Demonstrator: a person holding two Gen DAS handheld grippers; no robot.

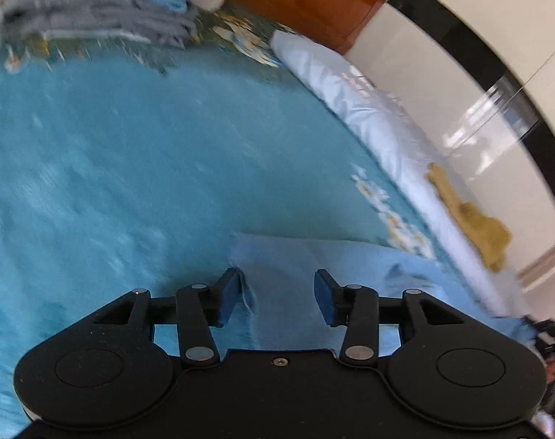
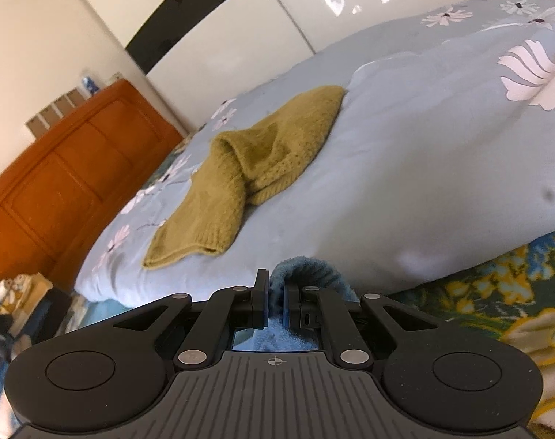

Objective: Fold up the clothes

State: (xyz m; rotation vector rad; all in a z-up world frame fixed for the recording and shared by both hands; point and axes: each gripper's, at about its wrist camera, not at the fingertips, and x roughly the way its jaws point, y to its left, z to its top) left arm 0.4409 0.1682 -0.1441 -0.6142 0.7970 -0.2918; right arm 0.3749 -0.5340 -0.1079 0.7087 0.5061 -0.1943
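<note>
Blue garment [image 2: 306, 274] pinched in right gripper [image 2: 275, 301], mostly hidden beneath it.

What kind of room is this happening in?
Most likely a bedroom: a bed with a floral duvet, a wooden headboard, a glossy wardrobe behind, and folded clothes stacked on the bed.

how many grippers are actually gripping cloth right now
1. The right gripper has its jaws shut on the blue garment. The left gripper hangs open above that blue garment, clamping nothing.
</note>
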